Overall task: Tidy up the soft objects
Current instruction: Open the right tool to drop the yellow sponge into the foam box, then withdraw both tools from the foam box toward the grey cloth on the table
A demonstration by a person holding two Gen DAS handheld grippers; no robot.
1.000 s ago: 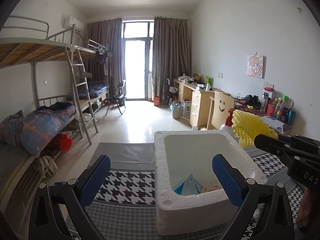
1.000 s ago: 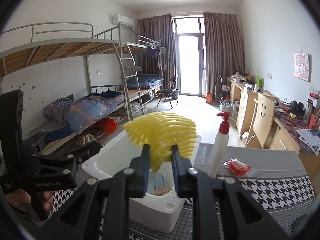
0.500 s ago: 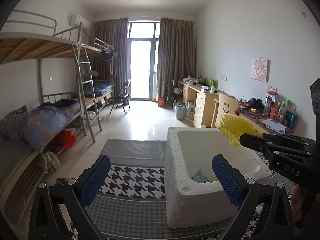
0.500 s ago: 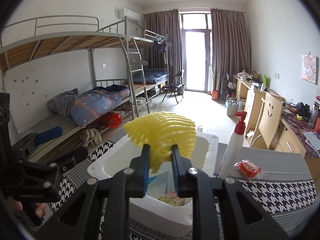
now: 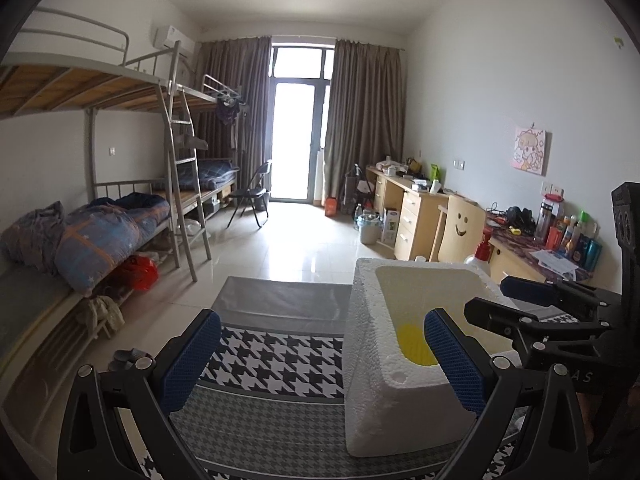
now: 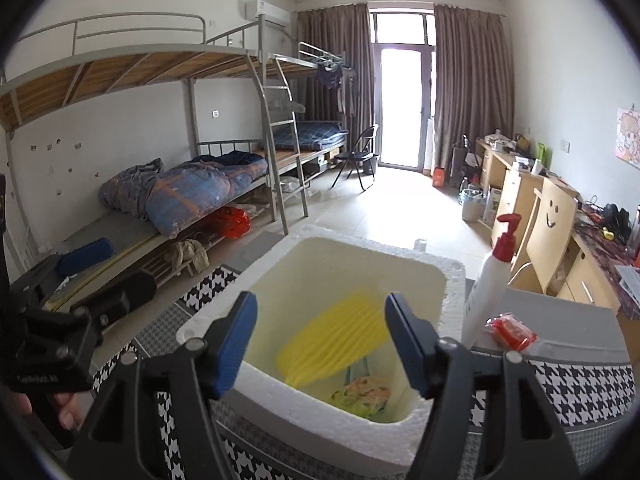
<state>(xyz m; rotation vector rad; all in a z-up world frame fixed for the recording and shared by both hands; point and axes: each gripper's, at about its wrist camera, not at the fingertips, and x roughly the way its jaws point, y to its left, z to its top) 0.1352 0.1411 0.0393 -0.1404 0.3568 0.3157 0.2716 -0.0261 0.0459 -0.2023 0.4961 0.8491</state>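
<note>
Right gripper (image 6: 320, 340): over the foam box (image 6: 454, 280), jaws opening, nothing between them.
Yellow foam net (image 6: 332, 344): lying inside the box, near a crumpled soft item (image 6: 362, 394).
Left gripper (image 5: 320, 360): jaws wide, empty, at the box's near corner.
Bench (image 5: 272, 364): houndstooth cloth; pump bottle (image 6: 490, 280) beside the box.

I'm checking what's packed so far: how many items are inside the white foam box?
3 visible: a yellow foam net leaning inside, a floral soft item on the bottom, and a bluish item barely showing beneath the net. Others may be hidden.
</note>
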